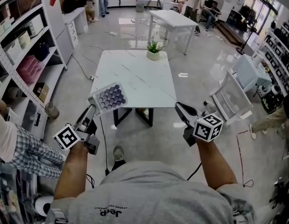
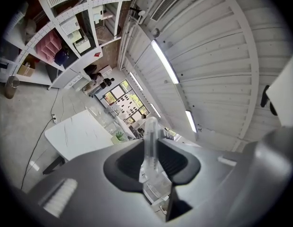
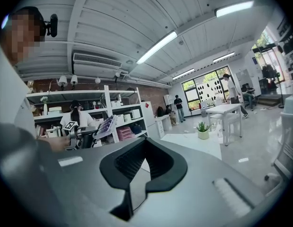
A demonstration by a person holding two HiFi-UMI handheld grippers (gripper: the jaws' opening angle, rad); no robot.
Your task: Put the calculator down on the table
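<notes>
The calculator [image 1: 108, 97], white with rows of purple keys, is held up in the air near the front left corner of the white marble table [image 1: 135, 80]. My left gripper [image 1: 91, 108] is shut on its lower edge. In the left gripper view the calculator [image 2: 150, 151] shows edge-on, pinched between the jaws, with the table [image 2: 77, 134] below and beyond. My right gripper [image 1: 180, 108] hangs off the table's front right corner, jaws together and nothing in them. From the right gripper view the calculator [image 3: 105, 125] shows to the left.
A small potted plant [image 1: 153, 51] stands at the table's far edge. White shelving [image 1: 23, 55] lines the left side, and a seated person's plaid leg [image 1: 23, 150] is at lower left. A clear plastic chair [image 1: 230, 97] stands to the right, a second white table [image 1: 172, 20] further back.
</notes>
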